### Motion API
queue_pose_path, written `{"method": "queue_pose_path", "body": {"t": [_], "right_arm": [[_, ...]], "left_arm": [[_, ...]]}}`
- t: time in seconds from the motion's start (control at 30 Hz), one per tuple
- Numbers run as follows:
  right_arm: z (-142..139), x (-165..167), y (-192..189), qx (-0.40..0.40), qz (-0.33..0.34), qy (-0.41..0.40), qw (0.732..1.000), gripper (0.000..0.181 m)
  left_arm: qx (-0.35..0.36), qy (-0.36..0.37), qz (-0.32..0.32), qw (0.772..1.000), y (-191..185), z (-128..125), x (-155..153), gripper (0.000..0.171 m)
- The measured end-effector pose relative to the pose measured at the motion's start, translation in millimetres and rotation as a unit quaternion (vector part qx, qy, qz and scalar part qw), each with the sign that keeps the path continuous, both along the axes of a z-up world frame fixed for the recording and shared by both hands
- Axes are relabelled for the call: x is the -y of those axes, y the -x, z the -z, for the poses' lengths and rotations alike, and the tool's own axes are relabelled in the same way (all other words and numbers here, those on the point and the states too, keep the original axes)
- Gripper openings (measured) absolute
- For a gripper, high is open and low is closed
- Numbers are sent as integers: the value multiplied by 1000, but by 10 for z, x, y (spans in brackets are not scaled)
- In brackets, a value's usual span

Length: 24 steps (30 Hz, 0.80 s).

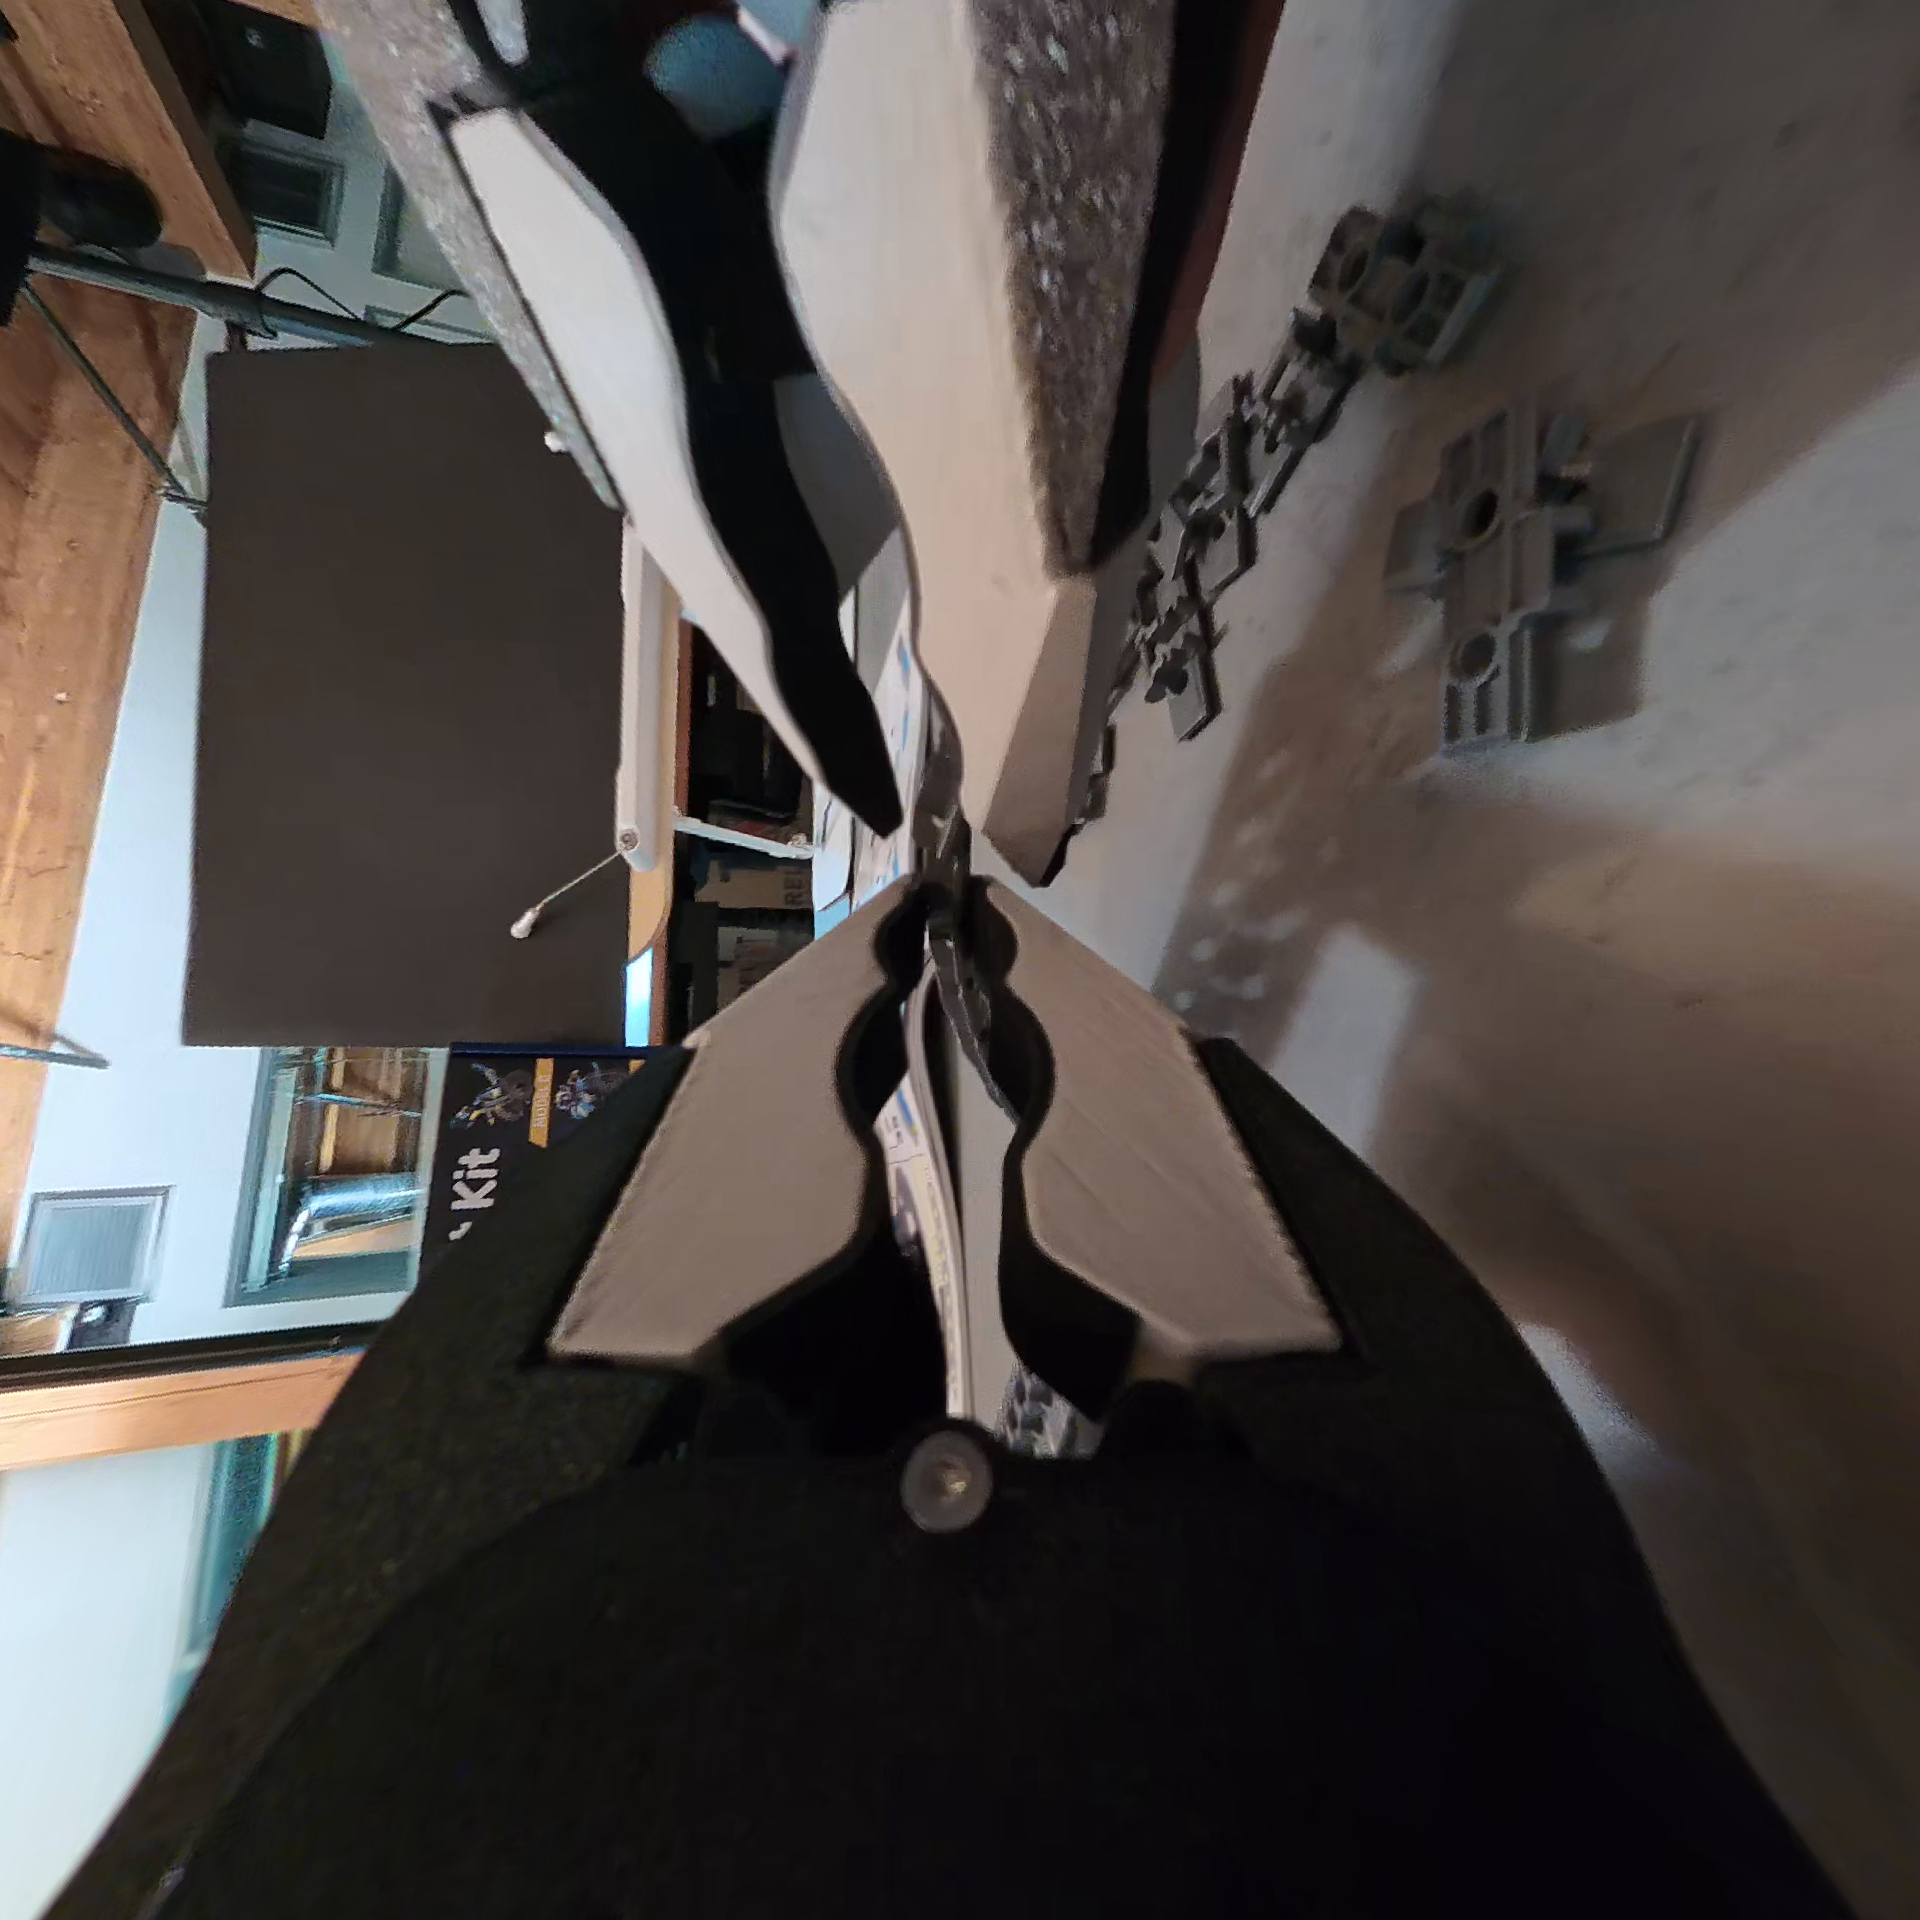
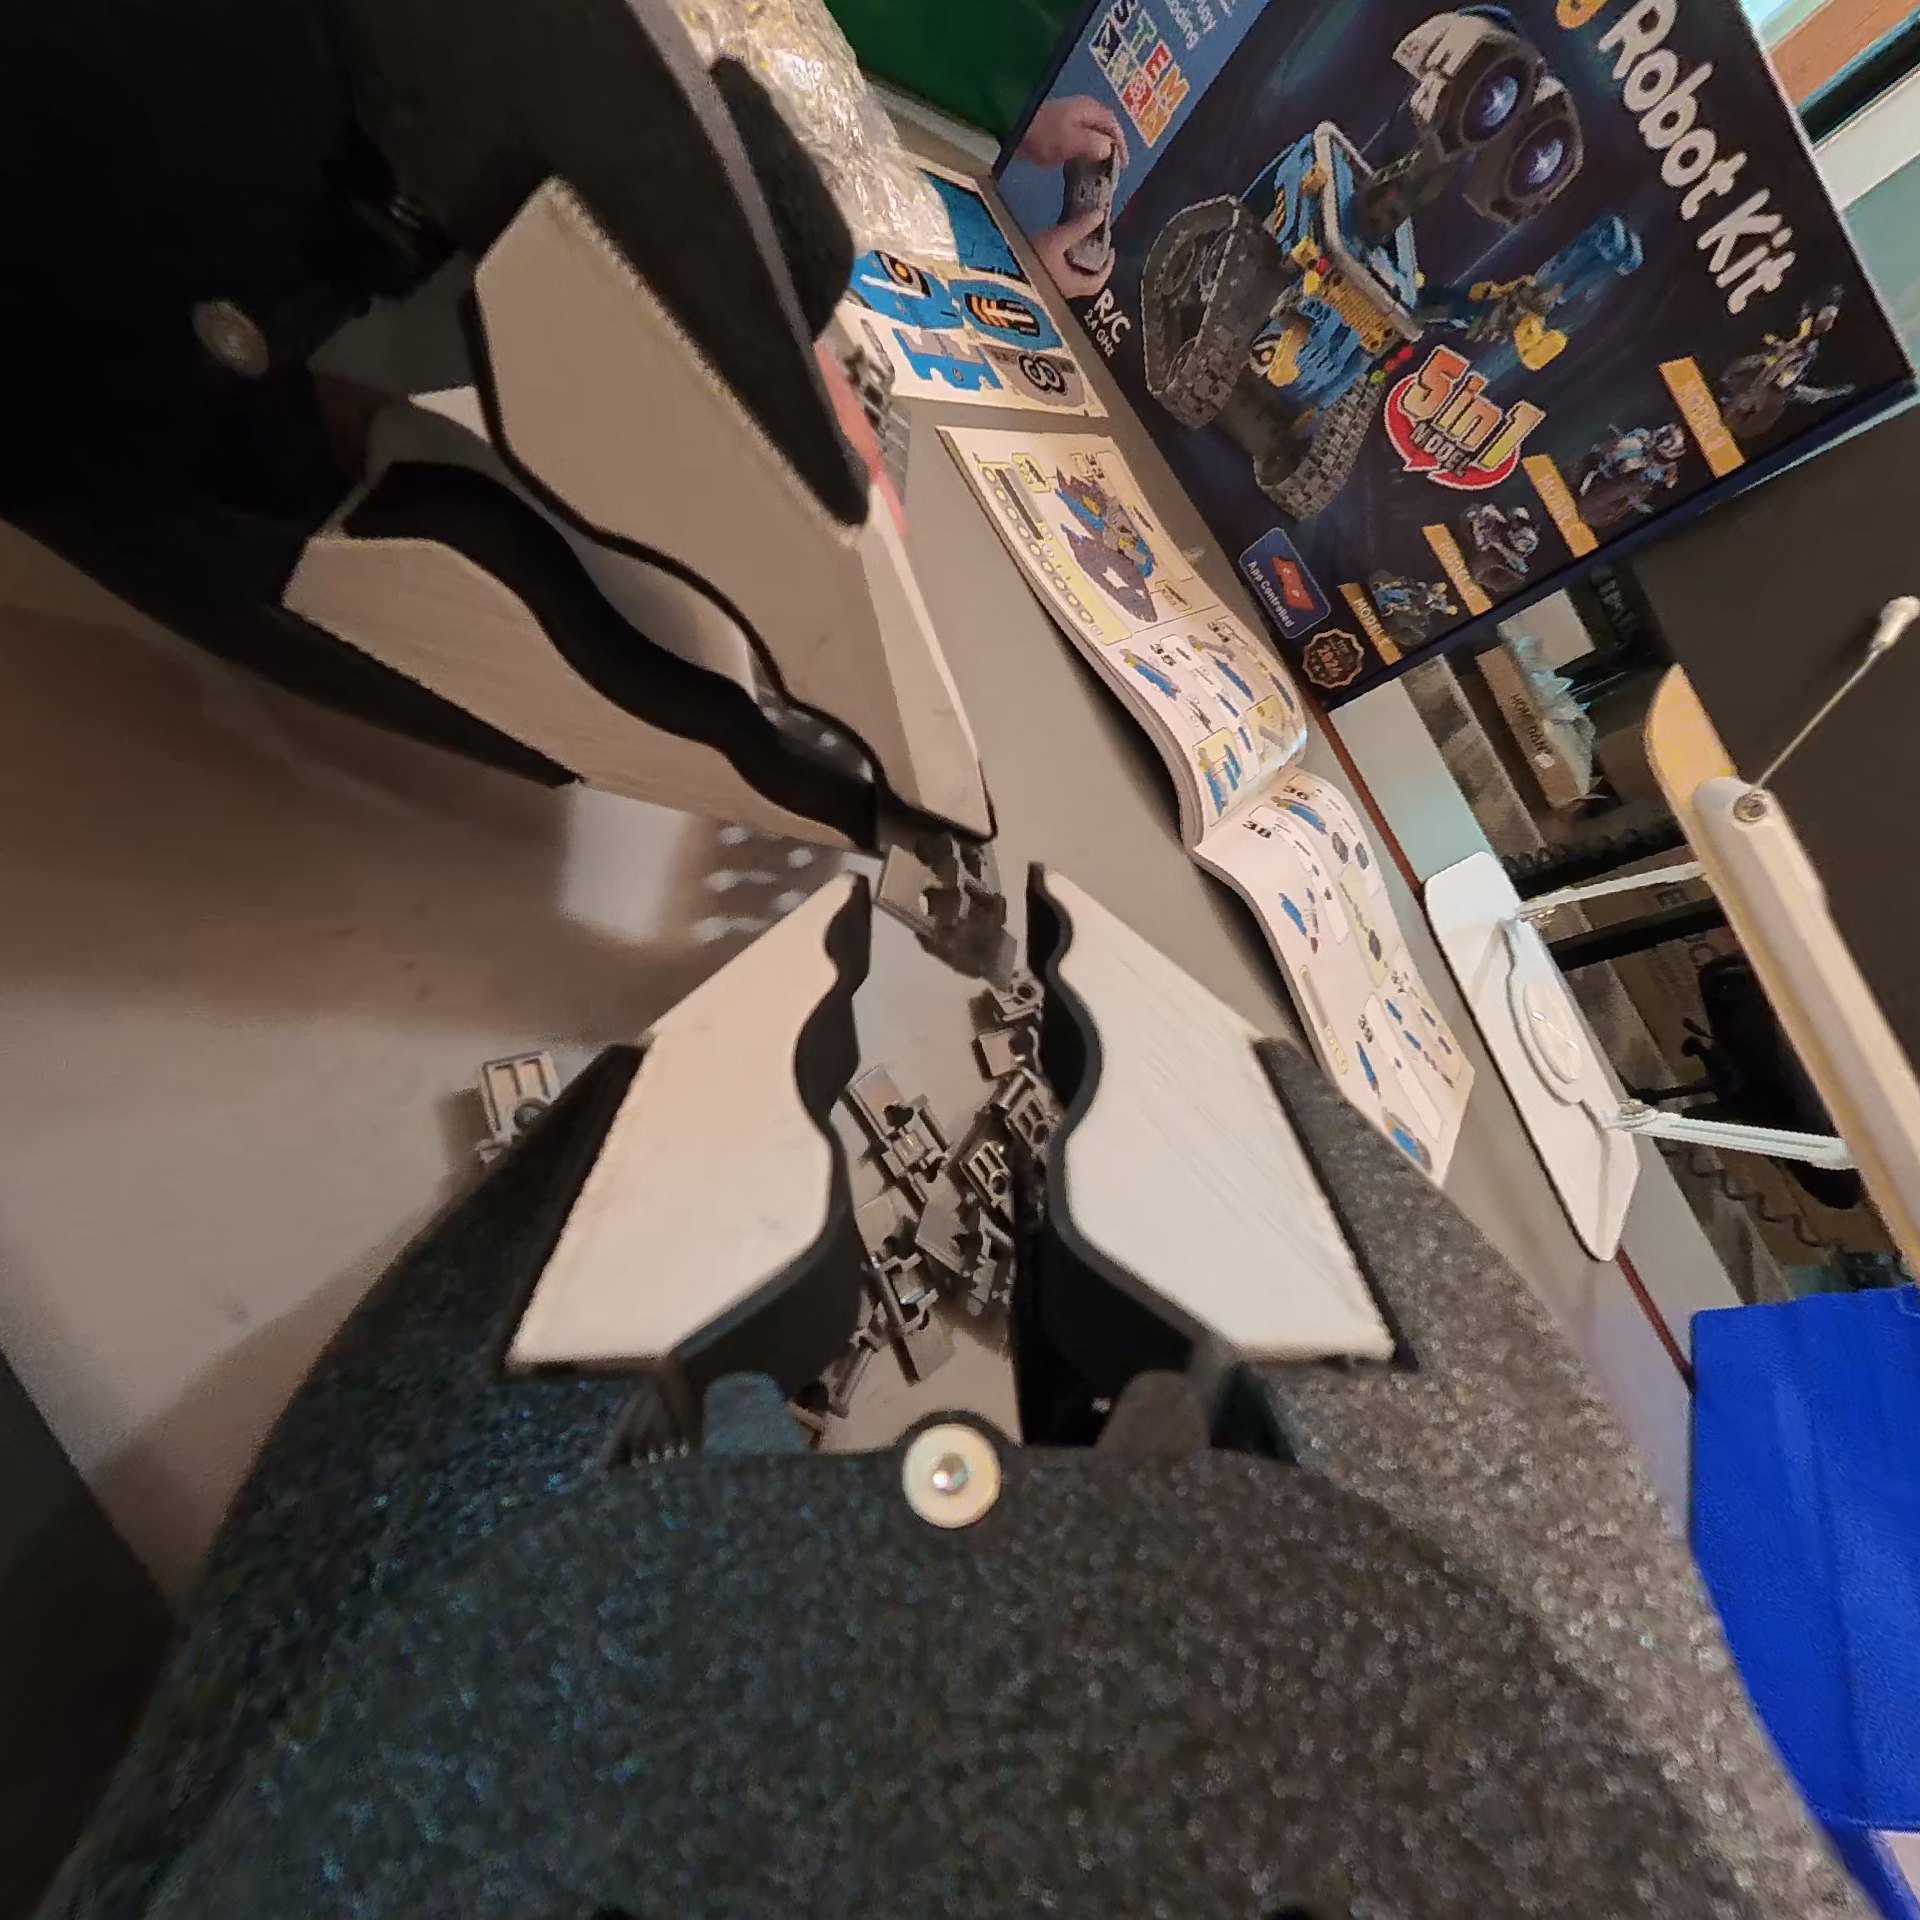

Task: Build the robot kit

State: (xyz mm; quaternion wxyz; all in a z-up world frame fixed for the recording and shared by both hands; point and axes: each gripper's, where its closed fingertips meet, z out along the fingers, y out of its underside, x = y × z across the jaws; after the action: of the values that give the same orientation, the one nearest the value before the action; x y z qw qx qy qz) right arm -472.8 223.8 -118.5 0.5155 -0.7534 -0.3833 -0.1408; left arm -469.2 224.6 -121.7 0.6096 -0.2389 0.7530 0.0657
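Left tongs [image 1: 940, 894] are clamped on a small grey plastic piece [image 2: 940, 899], held up between the parted right tongs [image 2: 951, 904]. More grey pieces [image 2: 935, 1195] lie loose on the surface [image 2: 260, 831] beneath them.

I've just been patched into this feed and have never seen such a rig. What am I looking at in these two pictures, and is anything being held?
There is no robot arm here. A person holds a two-finger gripper in each hand, and each has a camera looking forward along its fingers. One picture comes from the left gripper, the other from the right gripper. The left one is shut on a small grey piece, held over the table. The right one is open, with its fingertips on either side of that piece. On the table lie loose grey parts, an open instruction booklet and a sticker sheet. A kit box stands behind them.
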Motion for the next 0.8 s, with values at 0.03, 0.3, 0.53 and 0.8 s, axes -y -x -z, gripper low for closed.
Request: {"method": "queue_pose_path", "body": {"t": [0.03, 0.3, 0.53, 0.8], "right_arm": [[2, 1, -1, 8, -1, -3, 1000, 27], [31, 49, 56, 42, -41, 8, 998, 10], [166, 96, 66, 32, -55, 71, 995, 8], [99, 83, 41, 16, -68, 58, 996, 9]], "left_arm": [[0, 10, 4, 1000, -2, 1, 23, 7], [-17, 180, 25, 983, 47, 30, 100, 7], [-43, 274, 28, 960, 57, 149, 149, 6], [-22, 233, 33, 972, 37, 71, 136, 8]]}}
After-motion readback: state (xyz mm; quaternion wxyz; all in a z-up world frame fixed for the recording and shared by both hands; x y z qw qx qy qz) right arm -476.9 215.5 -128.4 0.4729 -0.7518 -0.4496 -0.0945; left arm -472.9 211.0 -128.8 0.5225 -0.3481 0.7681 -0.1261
